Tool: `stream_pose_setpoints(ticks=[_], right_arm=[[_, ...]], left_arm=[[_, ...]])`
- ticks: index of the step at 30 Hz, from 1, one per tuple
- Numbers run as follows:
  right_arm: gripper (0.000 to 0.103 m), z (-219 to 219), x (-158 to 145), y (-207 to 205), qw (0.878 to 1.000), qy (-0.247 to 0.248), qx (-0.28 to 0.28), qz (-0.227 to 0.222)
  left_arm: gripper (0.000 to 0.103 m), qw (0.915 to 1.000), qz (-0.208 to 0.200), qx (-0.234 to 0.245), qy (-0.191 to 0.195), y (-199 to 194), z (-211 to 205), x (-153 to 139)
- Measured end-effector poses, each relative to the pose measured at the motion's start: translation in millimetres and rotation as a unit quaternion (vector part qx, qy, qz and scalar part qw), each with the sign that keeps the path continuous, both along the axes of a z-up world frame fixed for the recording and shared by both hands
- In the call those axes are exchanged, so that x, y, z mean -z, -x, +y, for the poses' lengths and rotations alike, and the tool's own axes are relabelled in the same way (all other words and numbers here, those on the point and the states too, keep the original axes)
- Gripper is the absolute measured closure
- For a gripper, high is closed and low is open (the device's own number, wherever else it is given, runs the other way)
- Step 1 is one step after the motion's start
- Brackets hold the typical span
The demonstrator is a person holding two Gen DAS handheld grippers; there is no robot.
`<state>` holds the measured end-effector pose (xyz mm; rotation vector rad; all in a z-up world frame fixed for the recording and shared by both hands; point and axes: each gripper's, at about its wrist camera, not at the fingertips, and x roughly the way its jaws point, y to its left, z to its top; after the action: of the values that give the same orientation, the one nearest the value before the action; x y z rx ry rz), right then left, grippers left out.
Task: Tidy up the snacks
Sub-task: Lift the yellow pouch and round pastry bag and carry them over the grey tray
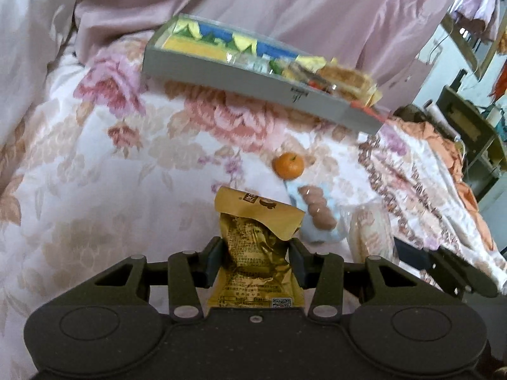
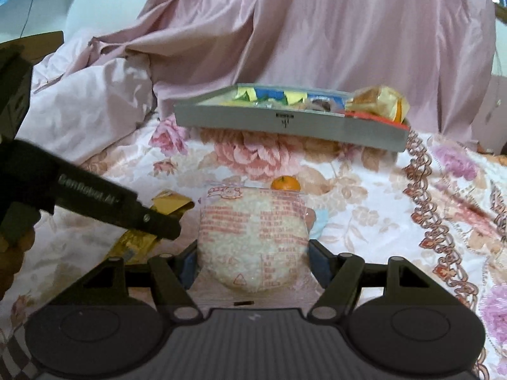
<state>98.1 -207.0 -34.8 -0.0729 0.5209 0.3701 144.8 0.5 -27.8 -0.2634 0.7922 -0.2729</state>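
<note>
My left gripper [image 1: 257,253] is shut on a gold foil snack packet [image 1: 253,247] and holds it above the floral bedspread. My right gripper [image 2: 253,253] is shut on a clear-wrapped round rice cake [image 2: 253,237] with red print. A grey box [image 1: 253,79] with several snacks inside lies further back on the bed; it also shows in the right wrist view [image 2: 285,123]. A small orange [image 1: 288,165] and a wrapped snack with brown pieces [image 1: 317,209] lie between the grippers and the box. The orange shows behind the rice cake [image 2: 285,184].
A pink sheet [image 1: 285,6] hangs behind the box. The left gripper's body [image 2: 95,202] crosses the left of the right wrist view. Furniture [image 1: 469,133] stands beyond the bed's right edge. The rice cake appears at right in the left wrist view [image 1: 370,231].
</note>
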Motion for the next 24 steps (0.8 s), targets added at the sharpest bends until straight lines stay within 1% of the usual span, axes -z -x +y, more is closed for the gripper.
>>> stream_pose_setpoints(ticks=[5,8,13,16,20,21,24], right_arm=[[0.030,-1,-3,2,1.000,-0.003,0.009,-0.020],[0.030,-2,-7,-2,0.999,0.002,0.007,-0.037],[0.030,-6,-20,-14,0.998,-0.020,0.004,-0.059],[0.030,-6,-31,-28,0.997,-0.027,-0.001,-0.075],[0.030,1,-45,-52,0.995,-0.030,-0.007,-0.093],[0.030,3,-48,-61,0.995,-0.028,-0.009,-0.096],[0.029,12,-58,-83,0.995,-0.021,-0.010,-0.102]], left_arm=[[0.056,0.9995,-0.030,-0.007,0.000,0,3,-13],[0.056,0.9984,-0.052,-0.020,-0.005,-1,9,-24],[0.055,0.9964,-0.075,-0.040,-0.003,-14,19,-42],[0.055,0.9949,-0.086,-0.053,-0.003,-28,24,-54],[0.055,0.9927,-0.103,-0.063,0.002,-56,29,-72],[0.055,0.9920,-0.108,-0.065,0.006,-64,30,-76],[0.054,0.9902,-0.112,-0.077,0.035,-93,37,-85]])
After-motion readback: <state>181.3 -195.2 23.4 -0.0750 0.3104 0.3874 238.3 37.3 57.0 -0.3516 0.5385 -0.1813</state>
